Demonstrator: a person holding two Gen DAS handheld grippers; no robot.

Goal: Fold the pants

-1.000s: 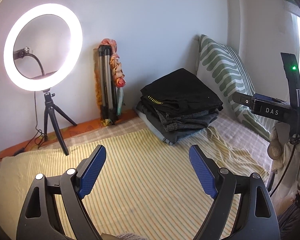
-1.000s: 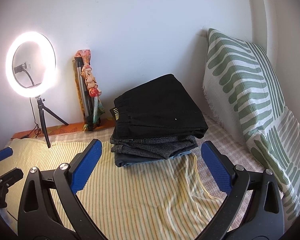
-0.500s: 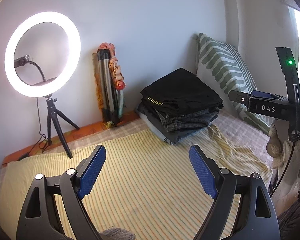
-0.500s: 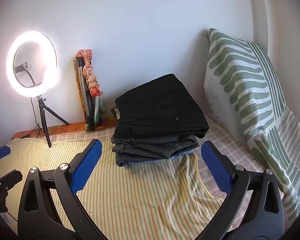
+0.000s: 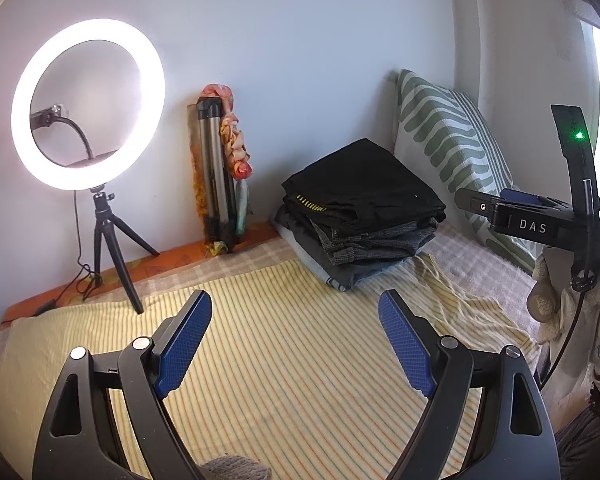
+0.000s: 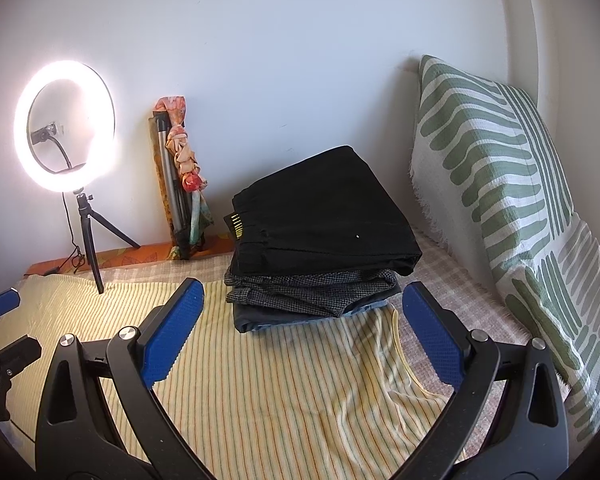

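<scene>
Two grippers, both empty. Left gripper (image 5: 296,340) hangs above the yellow striped sheet (image 5: 284,360), blue-padded fingers (image 5: 184,344) spread wide apart, nothing between them. Right gripper (image 6: 312,336) likewise hovers over the same sheet (image 6: 280,392), its fingers (image 6: 434,340) released and wide, grasping nothing. Stack of folded pants (image 6: 320,240) sits on the bed toward the wall, beyond the right gripper's fingertips and not touching them. Top layer is a black pair (image 6: 328,216) with a yellow-marked tag at its left edge; below it a grey checked pair (image 6: 308,292); at the bottom a blue-grey layer (image 6: 260,320), its kind hard to tell. In the left wrist view the same stack (image 5: 360,216) lies ahead and right of centre, well apart from the left gripper. Green-and-white patterned pillow (image 6: 500,208) leans upright against the wall just right of the stack. Sheet is rumpled near the stack's right corner, with a checked cover (image 6: 452,280) showing under it. Lit ring light (image 5: 88,104) stands on a small black tripod (image 5: 108,248) at the far left edge of the bed. Folded tripod (image 5: 216,172), with a patterned cloth (image 5: 234,136) draped on it, leans against the wall between ring light and stack. Right gripper's body (image 5: 540,224), marked DAS with a green lamp, shows at the right edge of the left wrist view.
</scene>
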